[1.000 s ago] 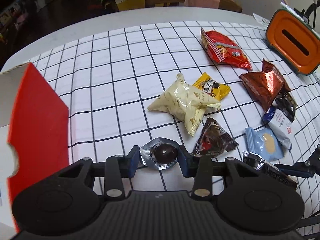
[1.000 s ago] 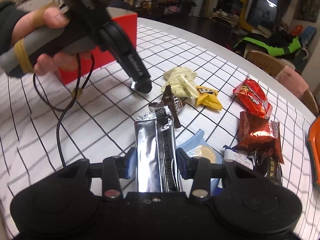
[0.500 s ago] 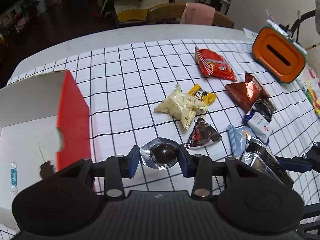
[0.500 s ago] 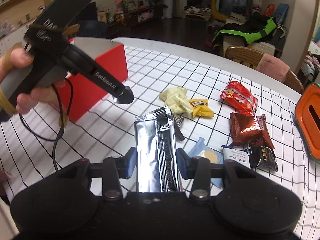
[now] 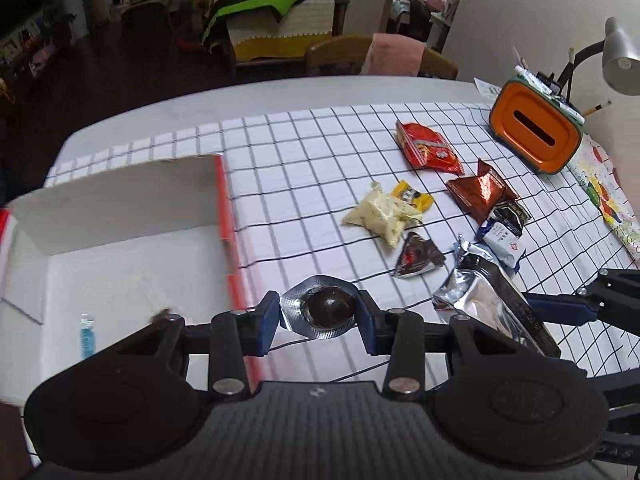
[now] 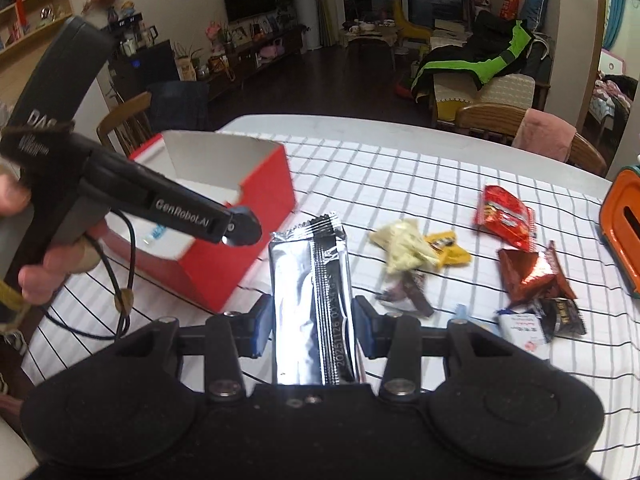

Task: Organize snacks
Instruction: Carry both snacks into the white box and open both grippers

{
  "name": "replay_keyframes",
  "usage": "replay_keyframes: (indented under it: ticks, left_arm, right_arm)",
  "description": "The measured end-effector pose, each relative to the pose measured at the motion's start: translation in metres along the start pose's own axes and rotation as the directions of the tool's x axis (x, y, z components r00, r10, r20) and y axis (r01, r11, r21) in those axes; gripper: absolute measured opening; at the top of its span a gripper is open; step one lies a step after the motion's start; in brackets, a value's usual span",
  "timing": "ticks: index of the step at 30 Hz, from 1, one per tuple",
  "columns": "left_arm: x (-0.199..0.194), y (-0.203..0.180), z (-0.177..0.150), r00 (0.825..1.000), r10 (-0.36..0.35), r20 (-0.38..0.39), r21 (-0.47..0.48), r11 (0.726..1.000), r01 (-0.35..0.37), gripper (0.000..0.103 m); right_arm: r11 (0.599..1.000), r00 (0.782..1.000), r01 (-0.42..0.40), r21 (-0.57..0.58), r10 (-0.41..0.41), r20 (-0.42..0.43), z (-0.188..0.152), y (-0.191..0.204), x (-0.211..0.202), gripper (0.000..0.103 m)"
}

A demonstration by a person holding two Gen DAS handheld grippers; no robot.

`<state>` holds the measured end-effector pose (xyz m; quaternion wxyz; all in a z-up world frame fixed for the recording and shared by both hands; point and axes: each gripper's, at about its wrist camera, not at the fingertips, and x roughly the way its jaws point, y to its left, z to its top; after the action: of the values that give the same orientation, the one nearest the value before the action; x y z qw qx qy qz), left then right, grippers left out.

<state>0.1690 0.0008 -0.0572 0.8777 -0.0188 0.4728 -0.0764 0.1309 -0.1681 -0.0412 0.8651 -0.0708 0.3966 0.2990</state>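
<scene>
Both snacks rose with your hands toward the red box (image 5: 224, 216). Your left gripper (image 5: 319, 318) was clamped on the foil-wrapped chocolate (image 5: 320, 308) just beside the box's near wall; your right gripper (image 6: 313, 326) pinched the silver packet (image 6: 312, 304), well short of it. Hands converging there risked a collision or a drop outside the box.

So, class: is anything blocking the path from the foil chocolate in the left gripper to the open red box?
Nothing visible does. The left gripper holds the foil chocolate right beside the red box, whose open top shows only a small blue sweet inside.
</scene>
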Motion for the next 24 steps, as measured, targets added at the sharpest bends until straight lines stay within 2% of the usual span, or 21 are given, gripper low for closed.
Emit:
replay_keyframes:
  ticks: [9,17,24]
  left_arm:
    - [-0.030,0.063,-0.005,0.999,0.045,0.012,-0.059,0.997,-0.044,0.040]
    - [-0.037,0.127,-0.007,0.993,0.118,0.003,-0.119,0.986,-0.116,0.040]
    - [-0.029,0.174,-0.006,0.982,0.185,-0.034,-0.145,0.971,-0.188,0.040]
  right_arm:
    - [1.000,1.000,-0.013,0.022,0.013,-0.013,0.032,0.050,0.025,0.041]
    - [0.999,1.000,-0.017,0.030,0.018,-0.025,0.066,0.087,0.061,0.041]
    - [1.000,0.998,-0.011,-0.010,0.011,-0.055,0.092,0.118,0.100,0.042]
